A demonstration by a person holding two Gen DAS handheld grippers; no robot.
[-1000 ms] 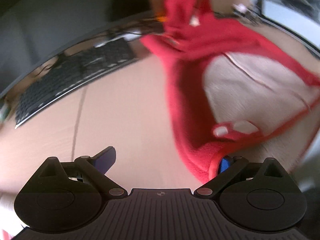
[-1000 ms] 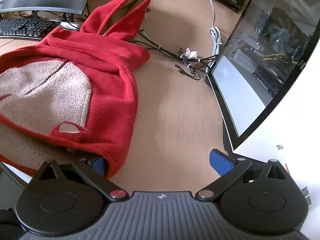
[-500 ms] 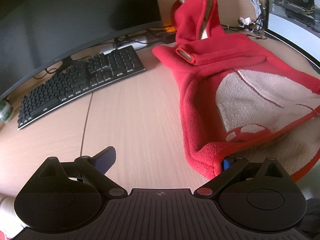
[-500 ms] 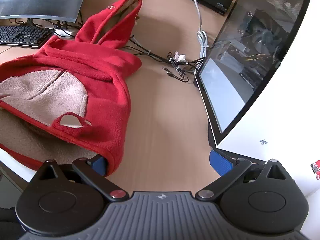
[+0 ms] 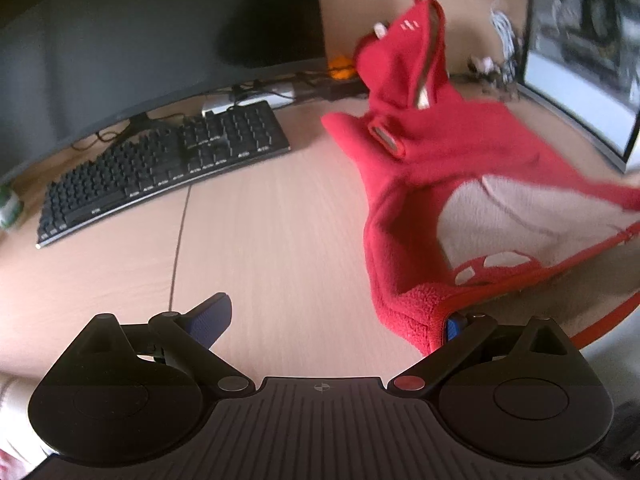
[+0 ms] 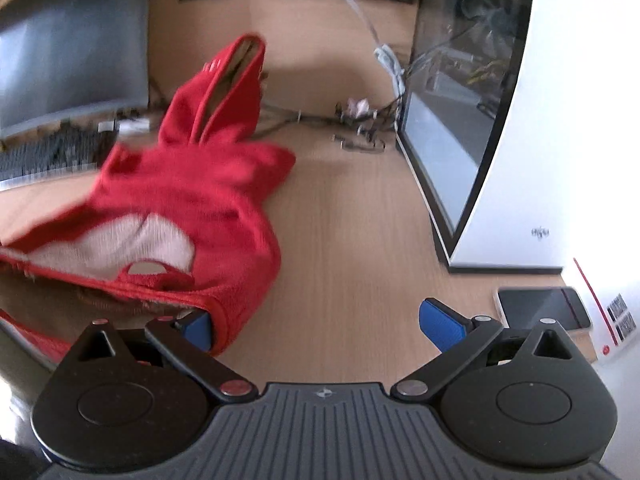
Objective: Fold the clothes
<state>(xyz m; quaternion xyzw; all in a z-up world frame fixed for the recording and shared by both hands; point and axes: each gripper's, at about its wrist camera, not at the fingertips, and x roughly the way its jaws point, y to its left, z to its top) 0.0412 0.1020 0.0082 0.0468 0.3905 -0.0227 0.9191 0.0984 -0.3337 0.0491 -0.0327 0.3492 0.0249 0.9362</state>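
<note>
A red fleece hooded garment (image 5: 452,148) with a beige lining (image 5: 520,216) lies spread on the wooden desk (image 5: 272,240), hood pointing to the back. My left gripper (image 5: 332,320) is open, and the garment's left bottom corner drapes over its right fingertip (image 5: 452,326). From the right wrist view, the same garment (image 6: 192,196) fills the left half. My right gripper (image 6: 320,324) is open too. The right bottom corner of the hem lies against its left fingertip (image 6: 198,326), while the other finger stands over bare desk.
A black keyboard (image 5: 160,176) and a curved monitor (image 5: 120,60) sit to the left. A glass-sided white computer case (image 6: 460,120) stands on the right with cables (image 6: 360,136) behind it. A phone (image 6: 544,308) lies at the right front.
Both views have shifted and are blurred with motion. The garment's bottom hem has moved with the fingers, and the hood now appears further back and more upright. Both grippers have stayed open.
</note>
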